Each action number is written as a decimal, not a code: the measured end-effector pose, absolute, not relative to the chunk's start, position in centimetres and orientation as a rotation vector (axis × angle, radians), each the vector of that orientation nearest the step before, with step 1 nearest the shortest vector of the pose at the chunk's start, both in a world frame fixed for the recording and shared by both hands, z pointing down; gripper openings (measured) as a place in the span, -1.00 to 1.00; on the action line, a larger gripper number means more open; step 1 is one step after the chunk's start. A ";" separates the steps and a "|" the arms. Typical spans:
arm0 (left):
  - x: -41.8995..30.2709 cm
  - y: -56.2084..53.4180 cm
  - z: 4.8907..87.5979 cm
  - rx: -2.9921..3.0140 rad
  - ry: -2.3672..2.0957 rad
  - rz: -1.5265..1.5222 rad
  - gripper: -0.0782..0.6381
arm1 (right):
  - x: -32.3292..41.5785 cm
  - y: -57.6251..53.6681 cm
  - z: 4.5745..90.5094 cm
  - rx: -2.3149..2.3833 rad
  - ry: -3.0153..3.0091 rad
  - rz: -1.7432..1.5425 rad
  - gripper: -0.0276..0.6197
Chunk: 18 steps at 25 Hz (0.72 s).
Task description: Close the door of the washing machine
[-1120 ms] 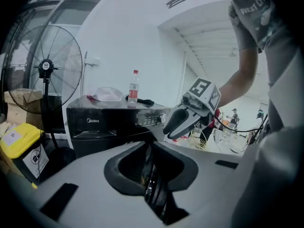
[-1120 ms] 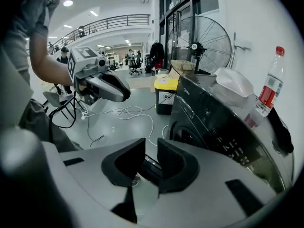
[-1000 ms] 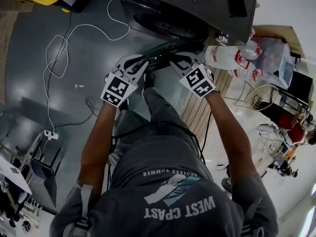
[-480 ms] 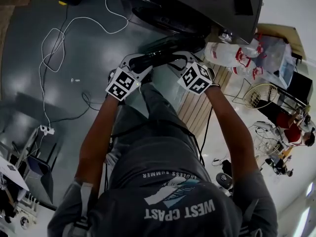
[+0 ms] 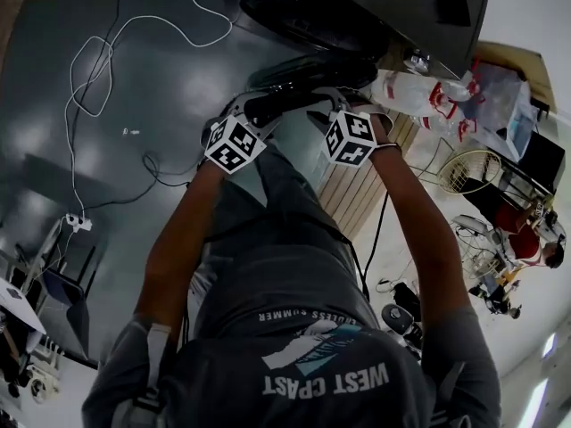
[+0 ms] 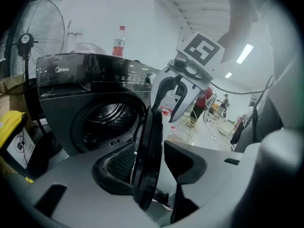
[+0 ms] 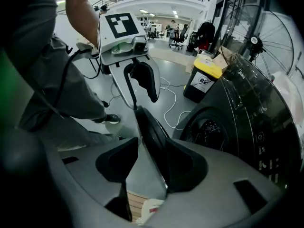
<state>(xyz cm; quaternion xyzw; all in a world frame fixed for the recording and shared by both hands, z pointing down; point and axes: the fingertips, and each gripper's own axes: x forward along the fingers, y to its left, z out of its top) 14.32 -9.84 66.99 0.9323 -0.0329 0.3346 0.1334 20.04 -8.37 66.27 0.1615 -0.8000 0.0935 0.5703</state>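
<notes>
From my head camera the washing machine (image 5: 375, 12) is cut off by the top edge. Its door (image 5: 299, 96) shows only as a dark sliver, the rest hidden under my two claws. My left gripper (image 6: 151, 164) has its jaws spread. The door's rim stands edge-on between them, close to the pad on that view's left with a gap to the other, so nothing is pinched. My right gripper (image 7: 151, 163) is spread likewise, the rim lying by its right-hand pad and clear of the other. The door stands swung out from the machine's front, and the two claws face each other along its rim. Behind it the drum (image 6: 105, 118) is open to view: I see perforated metal and darkness, and cannot tell whether anything lies inside. A red-capped bottle (image 6: 119, 41) stands on the machine's top (its label is too small to read). The brand mark (image 6: 61, 69) on the front panel reads "Midea". A yellow-lidded bin (image 7: 205, 77) stands on the floor past the machine, the print on its sticker unreadable. White bags (image 5: 419, 101) with red print lie beside the machine, contents unclear. A white cable (image 5: 89, 87) loops over the grey floor.
</notes>
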 end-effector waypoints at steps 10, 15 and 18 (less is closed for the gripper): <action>15.5 -9.3 68.7 2.738 -0.164 1.044 -0.30 | 20.6 -8.6 67.7 0.361 -1.848 0.147 -0.41; 16.9 -9.6 68.5 2.737 -0.266 0.971 -0.59 | 21.9 -9.8 67.7 0.417 -1.819 0.137 -0.41; 16.6 -10.0 68.4 2.704 -0.354 0.943 -0.59 | 21.6 -10.1 67.6 0.431 -1.804 0.142 -0.42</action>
